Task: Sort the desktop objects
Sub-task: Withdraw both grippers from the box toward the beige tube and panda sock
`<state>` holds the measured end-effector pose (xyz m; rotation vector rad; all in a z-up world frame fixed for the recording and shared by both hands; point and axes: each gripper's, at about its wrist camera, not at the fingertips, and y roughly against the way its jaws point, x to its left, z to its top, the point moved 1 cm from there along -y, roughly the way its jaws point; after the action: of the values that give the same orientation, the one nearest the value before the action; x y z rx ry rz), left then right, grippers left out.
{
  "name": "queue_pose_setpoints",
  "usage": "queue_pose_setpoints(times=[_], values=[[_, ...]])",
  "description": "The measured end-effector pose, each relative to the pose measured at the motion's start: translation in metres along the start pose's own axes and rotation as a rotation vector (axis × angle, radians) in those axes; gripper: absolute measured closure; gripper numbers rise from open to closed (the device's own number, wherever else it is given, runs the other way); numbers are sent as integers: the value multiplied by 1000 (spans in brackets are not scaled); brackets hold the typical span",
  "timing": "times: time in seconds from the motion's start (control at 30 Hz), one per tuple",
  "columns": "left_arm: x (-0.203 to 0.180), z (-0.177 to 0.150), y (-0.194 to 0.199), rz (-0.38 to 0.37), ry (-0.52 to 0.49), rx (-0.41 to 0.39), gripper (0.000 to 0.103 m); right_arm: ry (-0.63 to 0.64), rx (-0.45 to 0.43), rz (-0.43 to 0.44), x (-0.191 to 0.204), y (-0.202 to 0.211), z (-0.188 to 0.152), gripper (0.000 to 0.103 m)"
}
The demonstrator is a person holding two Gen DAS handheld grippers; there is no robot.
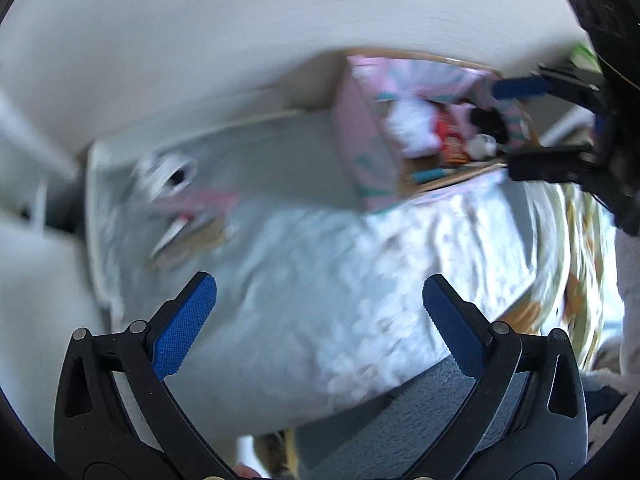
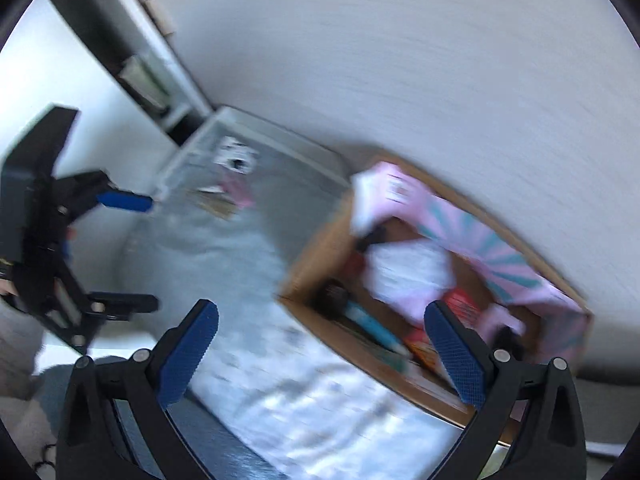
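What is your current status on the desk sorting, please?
Left tool open, empty. Right tool open, empty. Cardboard box already holds items; roll of tape and loose bits still on the desk. Nothing between tools and desk; views blurred.

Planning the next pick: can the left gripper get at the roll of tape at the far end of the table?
Probably yes. The left gripper is open and empty, and only bare table lies between it and the tape roll, though blur hides detail.

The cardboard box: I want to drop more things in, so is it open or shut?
Open. The cardboard box has its top uncovered; items lie inside.
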<state>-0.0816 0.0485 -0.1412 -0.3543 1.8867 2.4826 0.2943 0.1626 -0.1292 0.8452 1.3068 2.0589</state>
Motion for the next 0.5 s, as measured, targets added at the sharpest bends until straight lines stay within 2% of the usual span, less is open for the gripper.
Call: queue_pose_setpoints(times=[0.13,0.17,0.23,0.33,0.43,0.5], values=[[47,-25,6,150,129,13,0,49,-3,92,32,-16,23,0],[55,-30,7,164,154,9,0,76,2,107,42,-22,28,0],[71,-41,4,163,214,3,0,161,-8,104,62,-32,34,0],[90,-53,-6,134,324,-11,0,255,11,39,85,-54,43,0],[112,-64,-23,94,482,-33,0,226,113,16,90,-85,60,0],[118,-66,-34,95,567,-47,0,190,140,9,89,-101,71,0]])
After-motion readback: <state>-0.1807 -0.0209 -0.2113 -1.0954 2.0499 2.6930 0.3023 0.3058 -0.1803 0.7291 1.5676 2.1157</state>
